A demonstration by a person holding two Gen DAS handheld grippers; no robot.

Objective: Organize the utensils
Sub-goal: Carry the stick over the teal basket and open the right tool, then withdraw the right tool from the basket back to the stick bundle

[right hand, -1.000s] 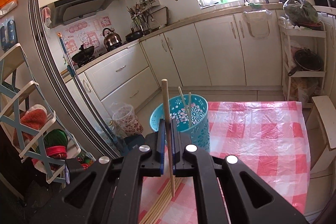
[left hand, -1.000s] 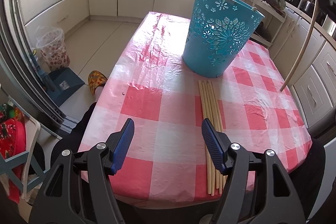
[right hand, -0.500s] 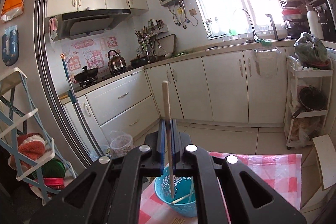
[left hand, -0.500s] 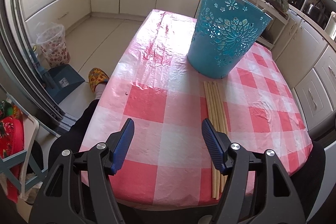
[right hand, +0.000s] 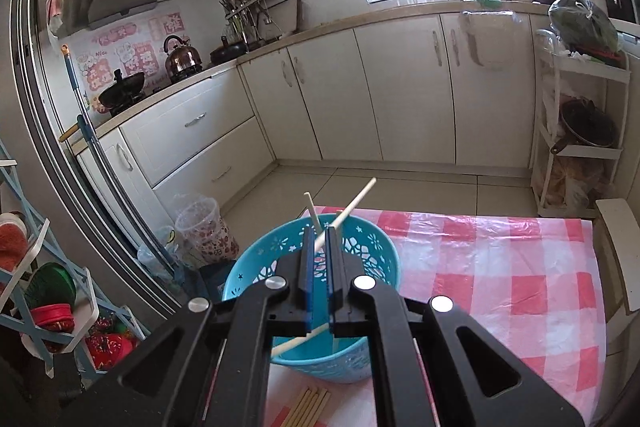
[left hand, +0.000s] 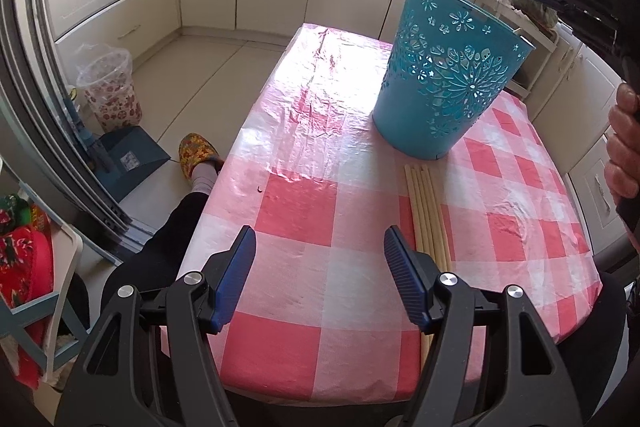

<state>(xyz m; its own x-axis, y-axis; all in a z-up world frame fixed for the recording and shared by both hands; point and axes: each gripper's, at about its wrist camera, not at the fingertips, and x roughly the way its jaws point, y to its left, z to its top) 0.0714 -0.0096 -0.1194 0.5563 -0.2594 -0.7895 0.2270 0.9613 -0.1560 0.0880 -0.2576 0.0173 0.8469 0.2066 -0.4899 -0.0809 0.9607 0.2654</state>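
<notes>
While its blue pads stand only a narrow gap apart, the right gripper [right hand: 319, 247] hangs directly above the turquoise cut-out basket [right hand: 360, 239], and a pale chopstick [right hand: 352, 207] slants through that gap, its upper end pointing up to the right and its lower end showing below the pads to the left; whether the pads actually pinch it cannot be told. A second chopstick [right hand: 312, 209] leans upright inside the basket just behind the pads. The left gripper [left hand: 320, 269] hovers low over the near part of the table [left hand: 296, 203], its fingers spread wide with nothing between them. Just right of its right finger lies a bundle of chopsticks [left hand: 426, 215], side by side and lengthwise on the pink checked cloth, their far ends close to the foot of the basket. The basket stands upright on the far right part of the table.
</notes>
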